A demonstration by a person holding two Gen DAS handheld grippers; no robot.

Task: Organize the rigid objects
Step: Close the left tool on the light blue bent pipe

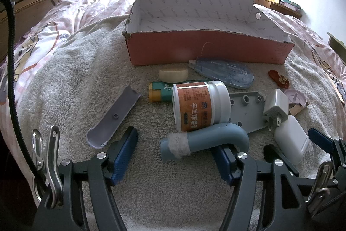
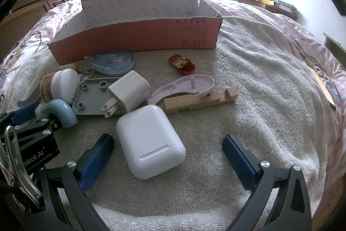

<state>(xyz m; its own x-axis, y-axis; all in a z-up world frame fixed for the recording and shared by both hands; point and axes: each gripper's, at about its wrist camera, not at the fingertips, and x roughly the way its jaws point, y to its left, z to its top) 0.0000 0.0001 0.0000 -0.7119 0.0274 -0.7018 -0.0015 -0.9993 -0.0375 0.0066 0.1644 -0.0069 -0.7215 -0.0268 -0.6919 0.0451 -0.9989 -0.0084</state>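
Right tool [image 2: 168, 155] jaws apart around smooth white plastic earbud case [image 2: 150, 141]: light, stiff, slippery; clamp its flat sides, 9 and 3 o'clock.

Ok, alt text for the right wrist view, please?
The open right hand-held gripper frames a white rounded plastic case lying on a beige towel. Behind sit a white plug charger, a notched wooden block and an empty red cardboard box.

Left claw [image 1: 176, 157], right claw [image 2: 167, 157] agape
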